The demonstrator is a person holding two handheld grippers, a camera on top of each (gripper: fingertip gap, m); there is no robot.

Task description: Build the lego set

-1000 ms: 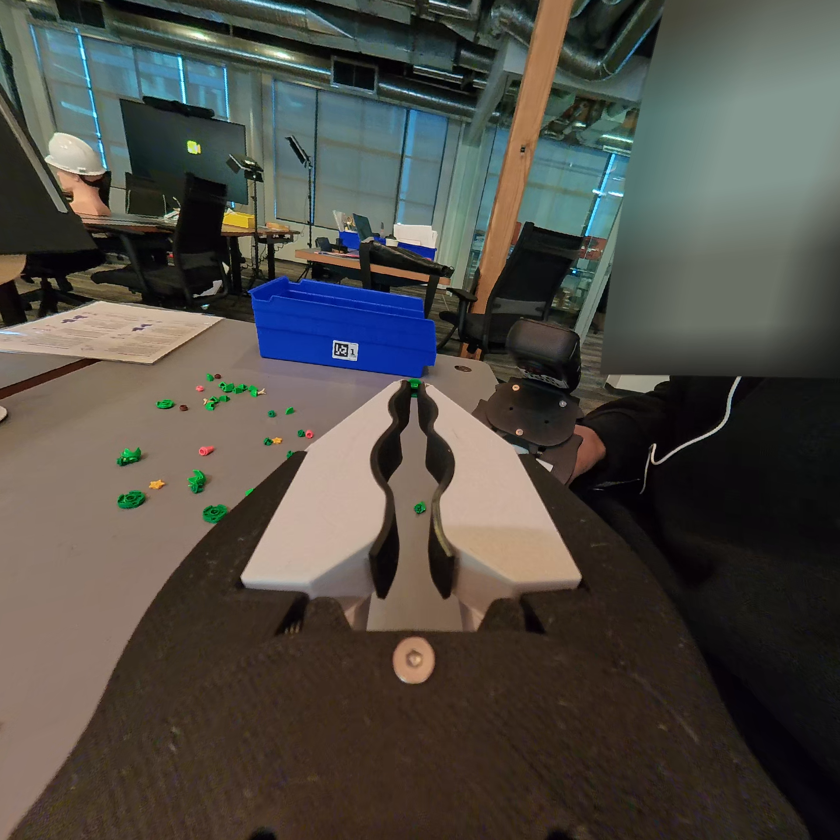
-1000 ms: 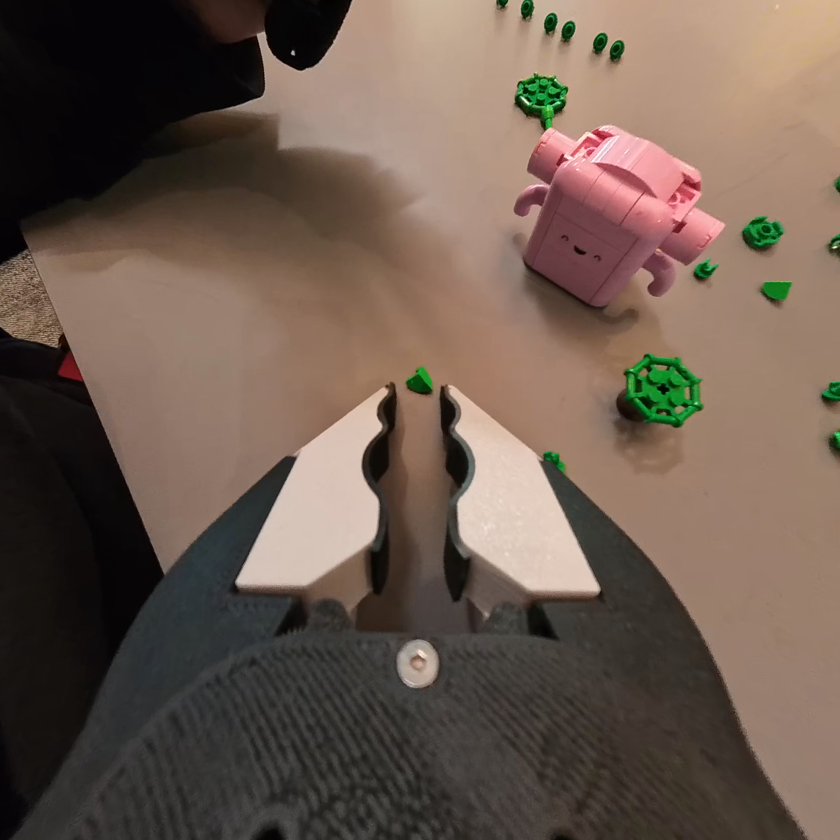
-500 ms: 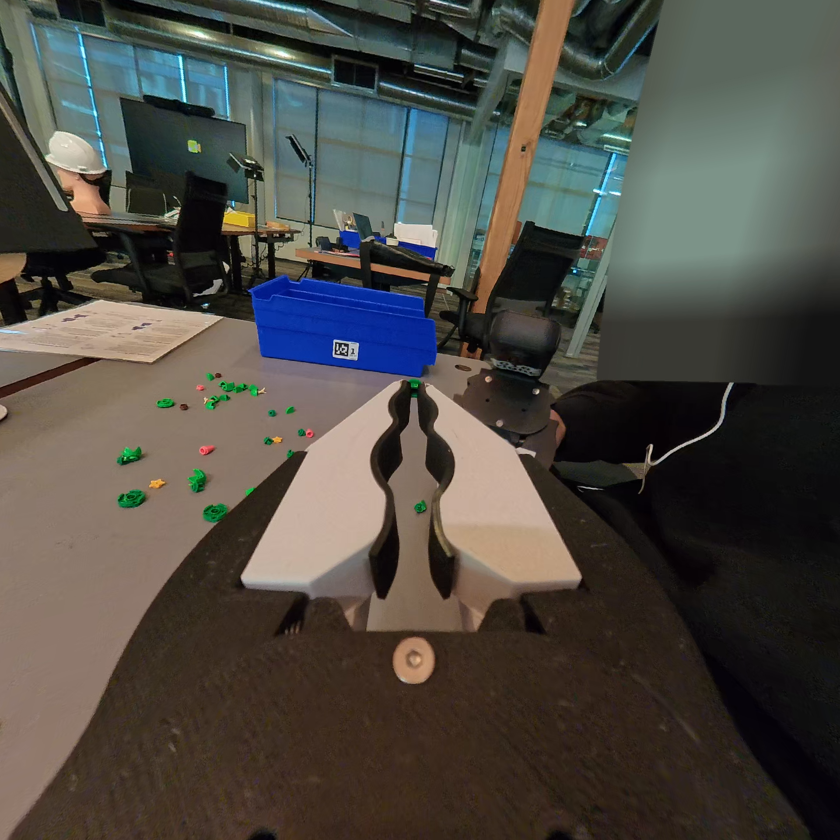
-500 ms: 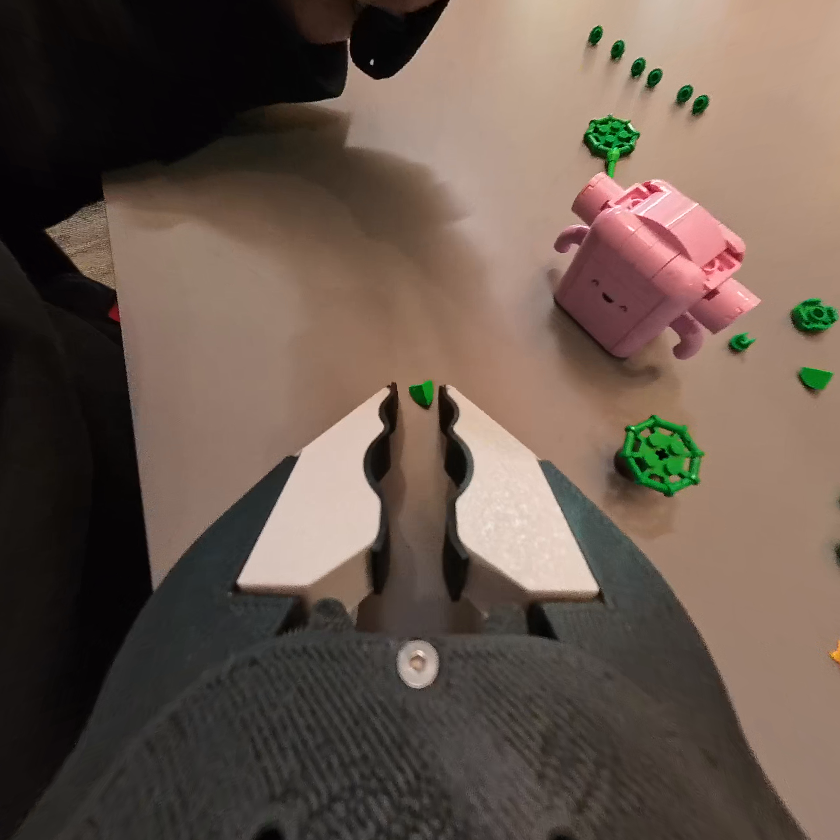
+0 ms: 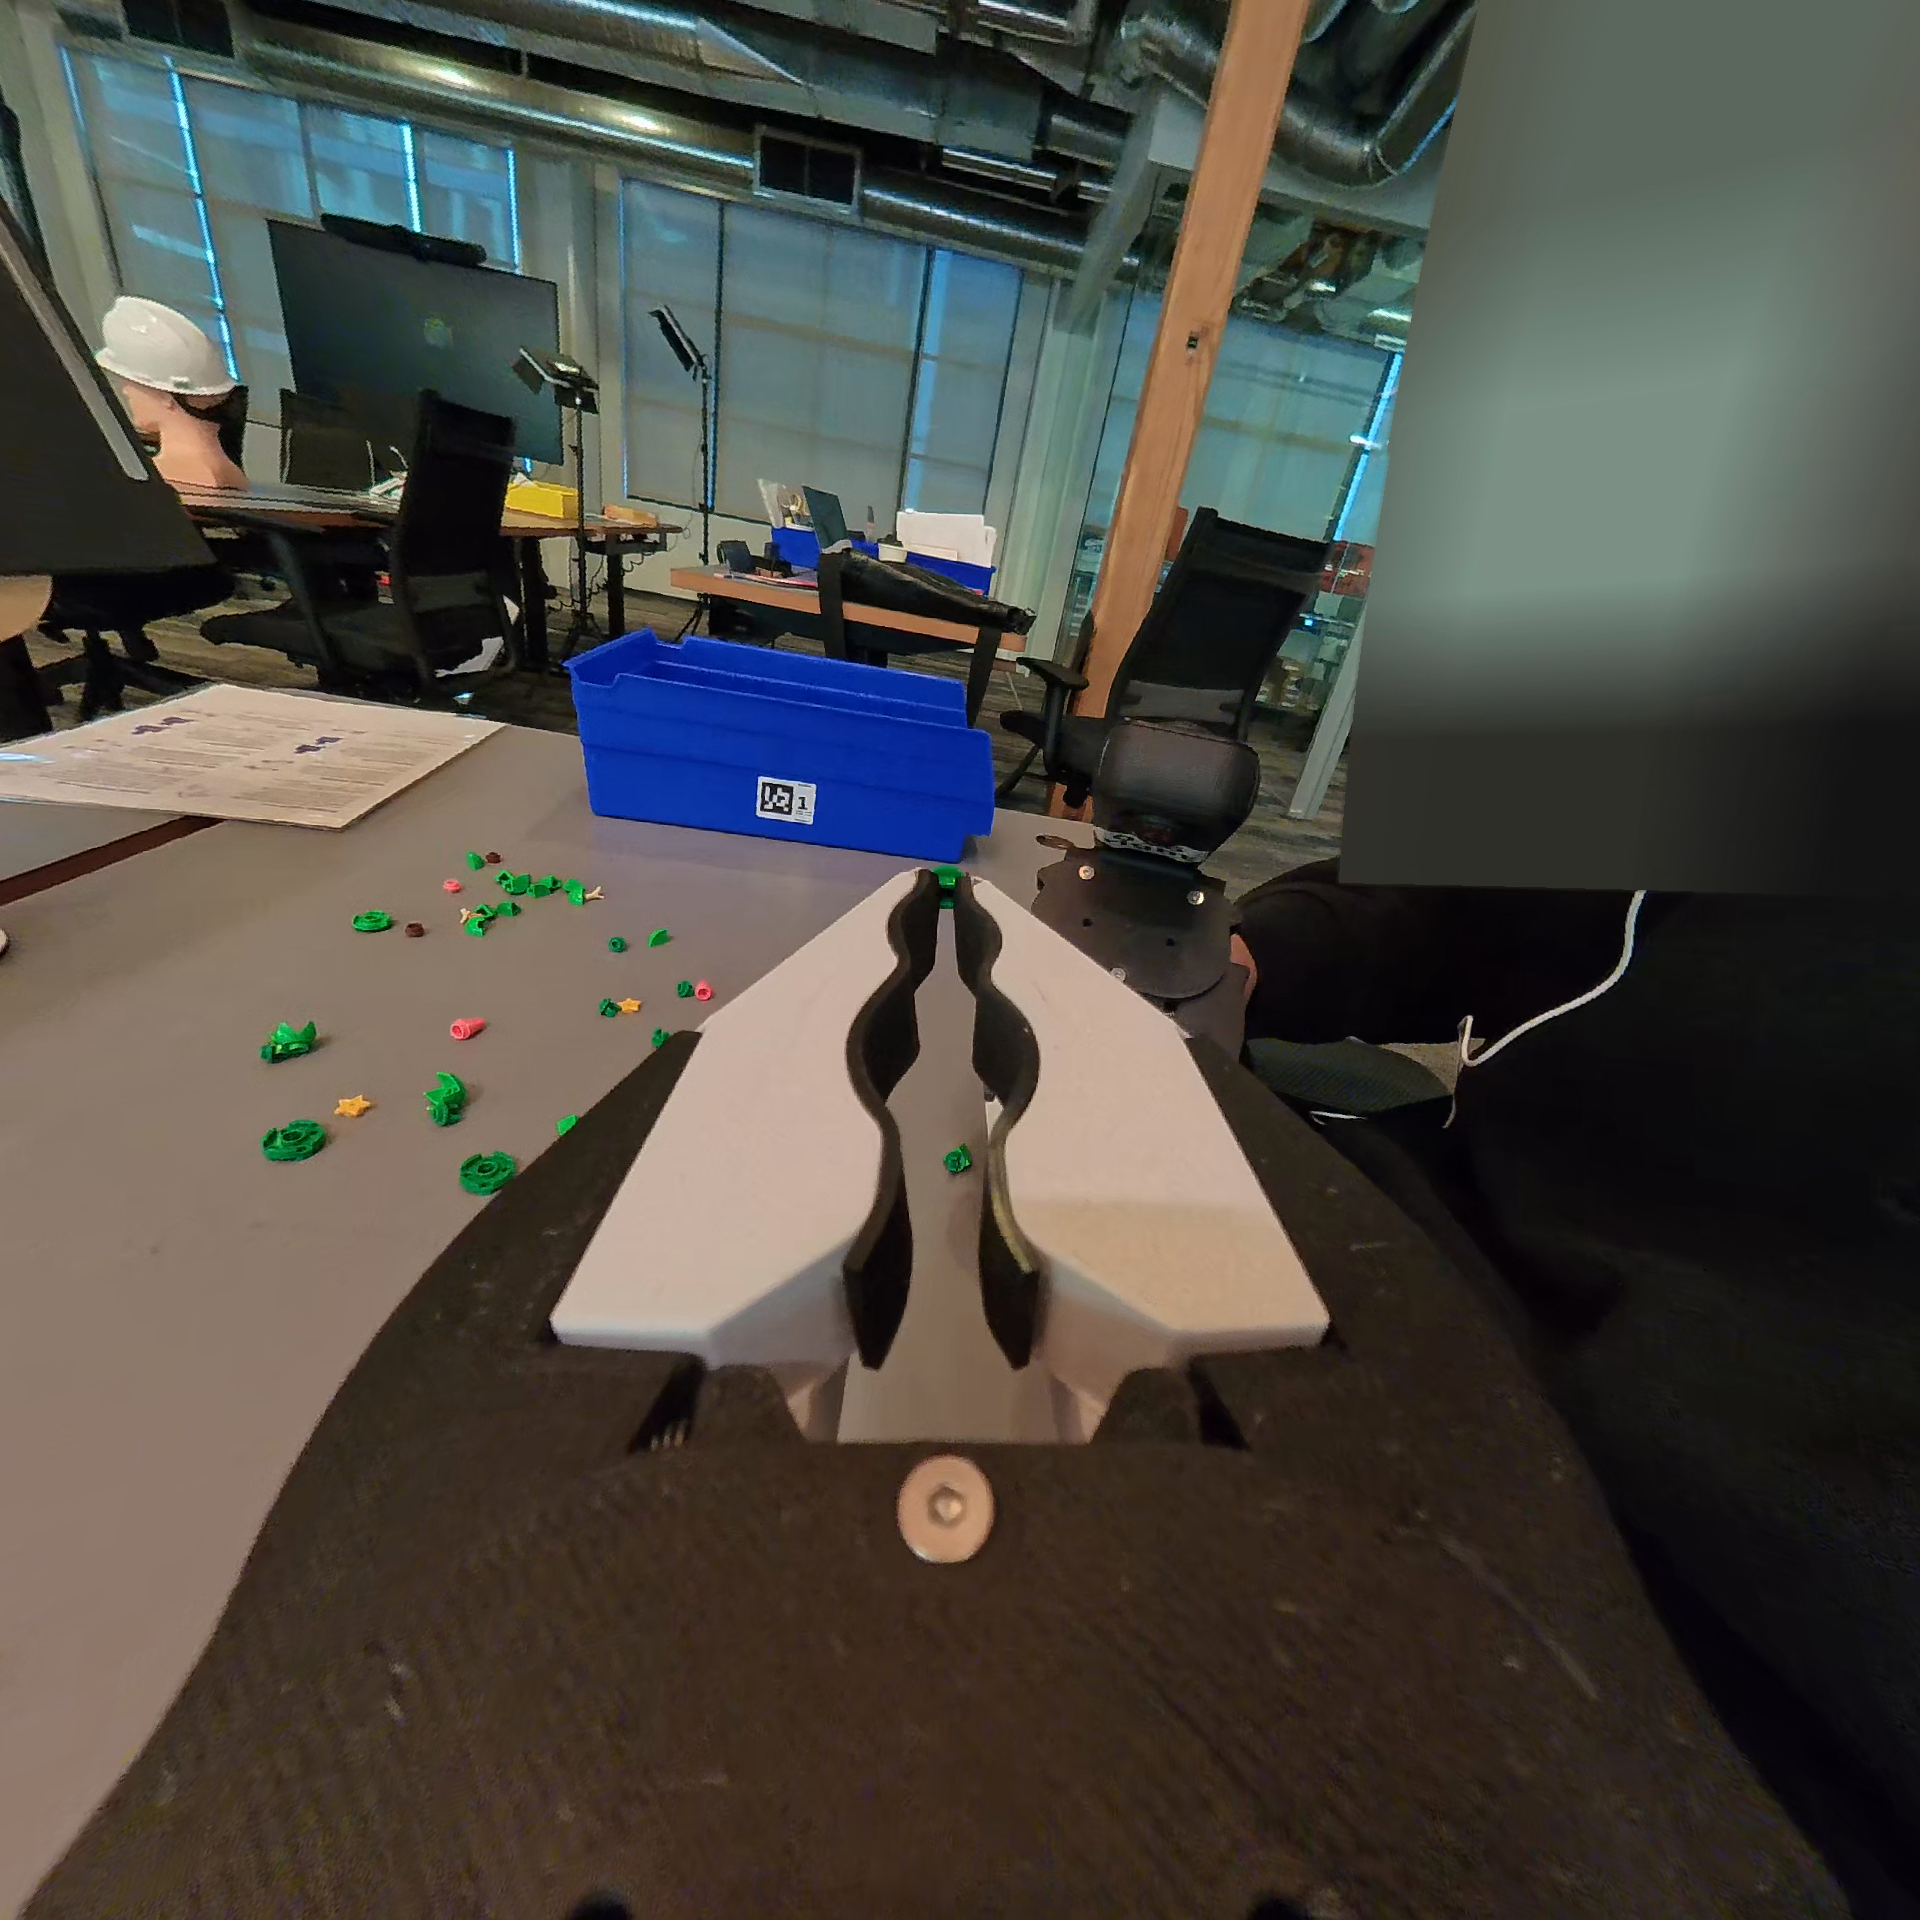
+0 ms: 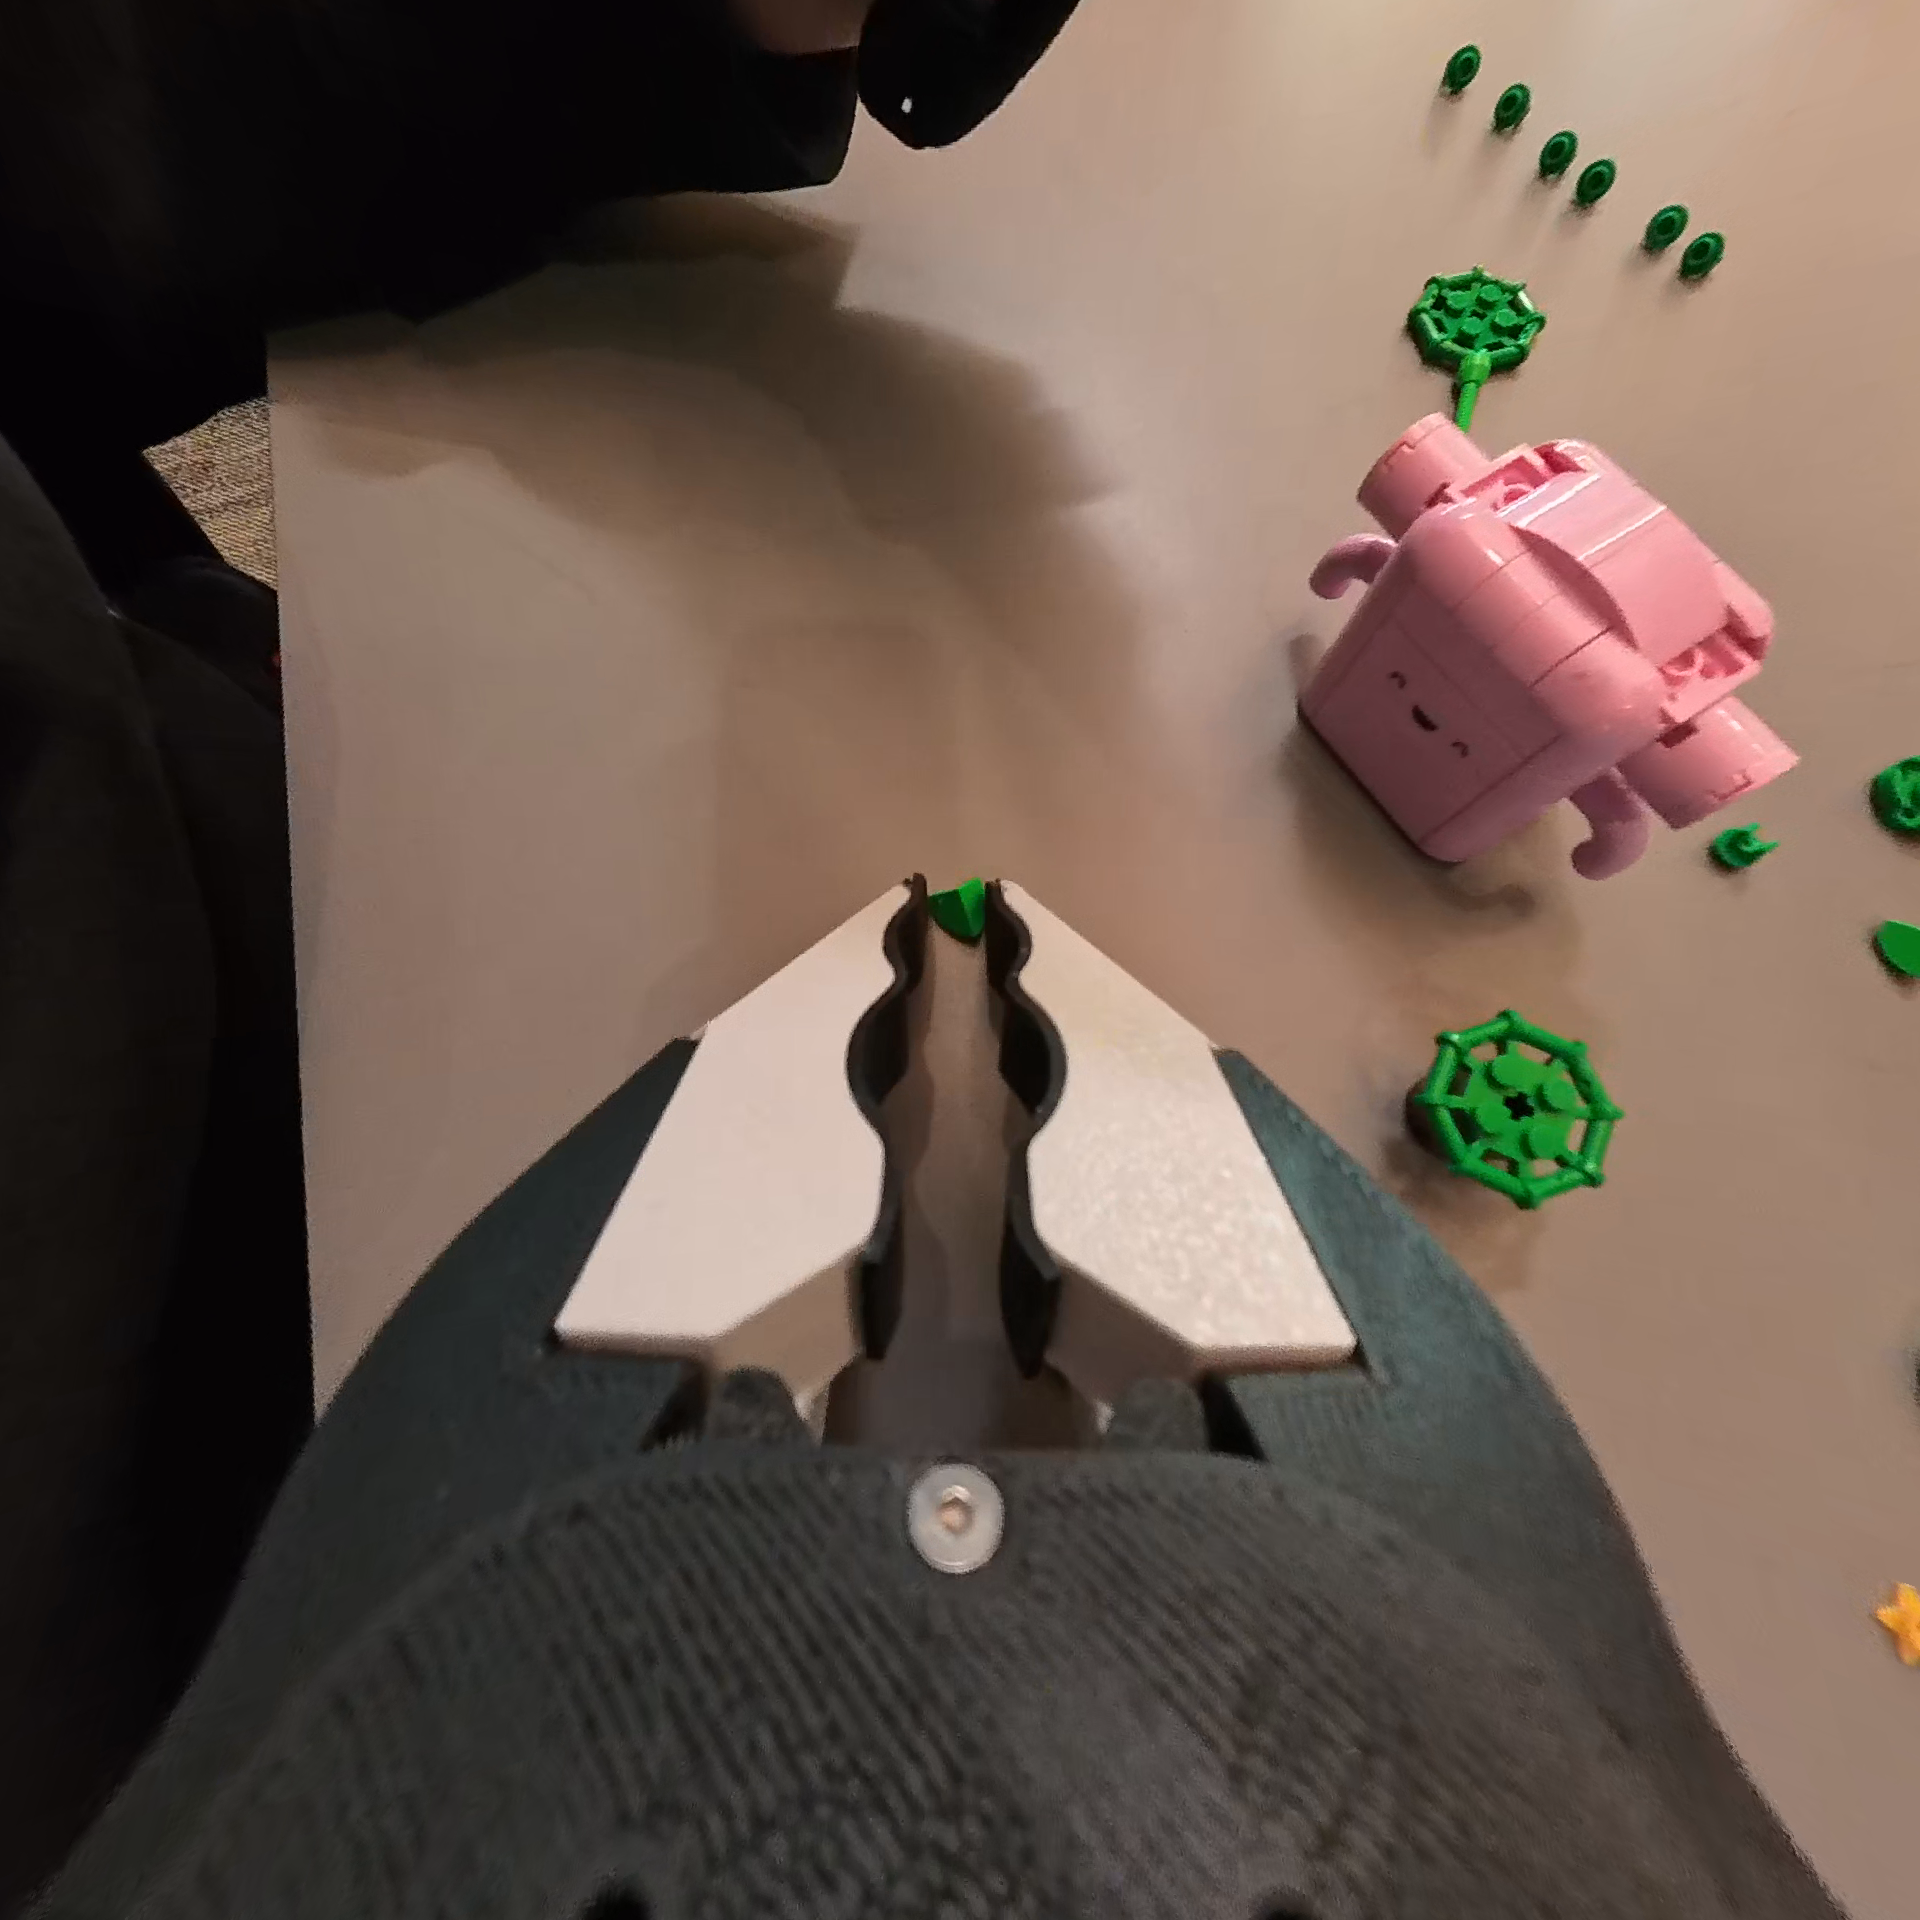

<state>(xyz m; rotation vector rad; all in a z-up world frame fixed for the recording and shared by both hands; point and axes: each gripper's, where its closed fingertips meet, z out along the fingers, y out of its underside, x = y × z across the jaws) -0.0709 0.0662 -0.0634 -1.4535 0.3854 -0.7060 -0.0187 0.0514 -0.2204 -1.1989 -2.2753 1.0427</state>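
Note:
My left gripper [image 5: 943,883] is shut on a tiny green lego piece [image 5: 943,879] at its fingertips and holds it above the grey table [image 5: 156,1299]. My right gripper [image 6: 954,902] points down at the table, its jaws closed in on a small green wedge piece [image 6: 958,909] between the tips. A built pink lego figure with a smiling face [image 6: 1538,665] lies to the right of it. Two green web-shaped wheels [image 6: 1512,1107] [image 6: 1475,317] lie near the figure.
Loose green, pink and yellow pieces [image 5: 447,1039] are scattered left of my left gripper. A blue bin [image 5: 779,743] and an instruction sheet [image 5: 239,753] sit at the far edge. A row of green studs [image 6: 1590,182] lies far right. A person's dark sleeve [image 6: 312,125] is at the left. Tip to tip, the grippers are about 15 cm apart.
My right gripper has moved forward onto the green wedge and its jaws have narrowed around it. My left gripper has stayed still with its piece.

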